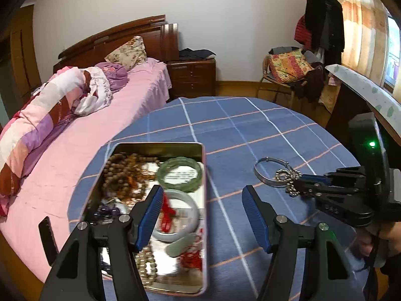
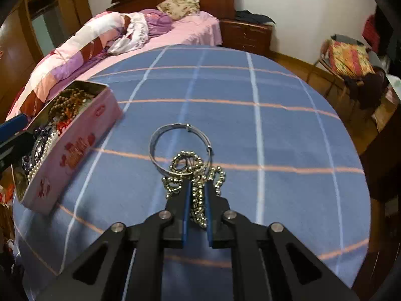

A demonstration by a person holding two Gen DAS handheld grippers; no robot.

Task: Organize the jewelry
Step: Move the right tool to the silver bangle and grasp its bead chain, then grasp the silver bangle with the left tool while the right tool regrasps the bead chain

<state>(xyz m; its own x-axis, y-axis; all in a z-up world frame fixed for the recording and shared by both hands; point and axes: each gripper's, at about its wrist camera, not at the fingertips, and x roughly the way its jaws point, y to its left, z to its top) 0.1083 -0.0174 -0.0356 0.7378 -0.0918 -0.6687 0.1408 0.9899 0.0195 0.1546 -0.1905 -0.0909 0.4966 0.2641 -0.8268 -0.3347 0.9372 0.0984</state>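
Note:
A pink tin box (image 1: 204,175) (image 2: 75,148) on the blue checked table holds brown prayer beads (image 1: 125,175), a green bangle (image 1: 179,176), a pale bangle (image 1: 190,213) and red cords. My left gripper (image 1: 201,200) is open and empty, its left finger over the tin. A silver bangle (image 2: 156,138) (image 1: 263,173) lies on the cloth to the right of the tin, with a silver bead chain (image 2: 198,188) (image 1: 288,178) across it. My right gripper (image 2: 196,185) (image 1: 300,183) is shut on the bead chain at the bangle's near edge.
The round table (image 2: 250,87) has a blue checked cloth. A bed (image 1: 75,138) with pink sheets lies along its left side. A nightstand (image 1: 191,77) stands at the back, and a chair with clothes (image 1: 288,72) at the back right.

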